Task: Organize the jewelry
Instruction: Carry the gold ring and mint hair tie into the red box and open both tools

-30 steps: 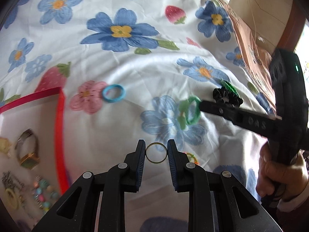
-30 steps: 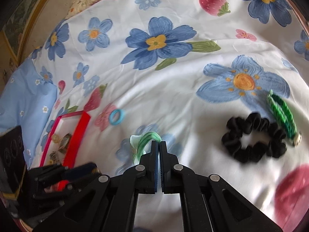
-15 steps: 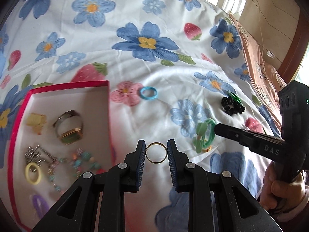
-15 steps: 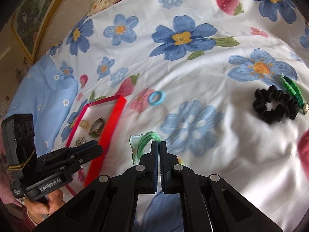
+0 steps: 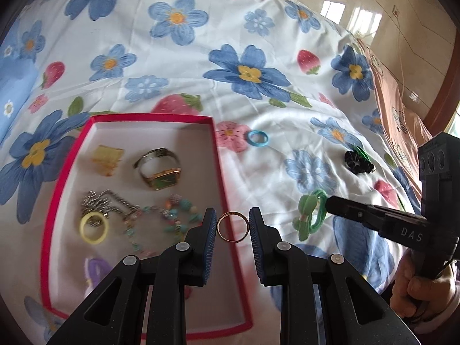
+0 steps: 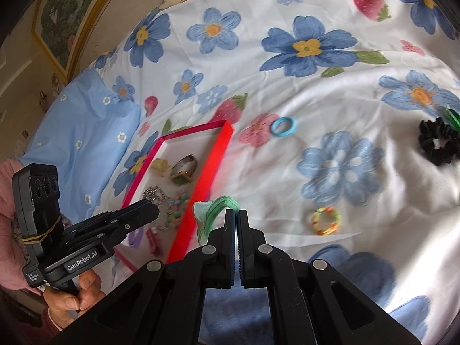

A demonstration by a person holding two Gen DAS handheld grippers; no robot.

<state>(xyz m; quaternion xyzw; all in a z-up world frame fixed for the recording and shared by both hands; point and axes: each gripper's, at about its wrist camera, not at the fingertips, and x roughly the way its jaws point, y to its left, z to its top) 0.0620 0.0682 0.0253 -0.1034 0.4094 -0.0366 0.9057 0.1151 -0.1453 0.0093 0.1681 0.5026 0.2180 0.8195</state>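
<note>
My left gripper (image 5: 233, 225) is shut on a thin gold ring (image 5: 233, 226) and holds it above the right wall of the red jewelry box (image 5: 220, 178). The box holds a gold watch (image 5: 159, 169), a silver chain, a bead bracelet (image 5: 178, 212), a yellow ring (image 5: 94, 227) and other pieces. My right gripper (image 6: 237, 218) is shut on a green hair tie with a green bow (image 6: 214, 211), just right of the box (image 6: 214, 158). It shows in the left wrist view (image 5: 312, 214) too.
On the flowered bedsheet lie a blue ring (image 5: 258, 138), a black scrunchie (image 6: 438, 141) with a green clip beside it, and a multicoloured band (image 6: 326, 220). A blue pillow (image 6: 83, 132) lies left of the box.
Both grippers have risen and moved left toward the box with their loads. The whole box has come into the left wrist view.
</note>
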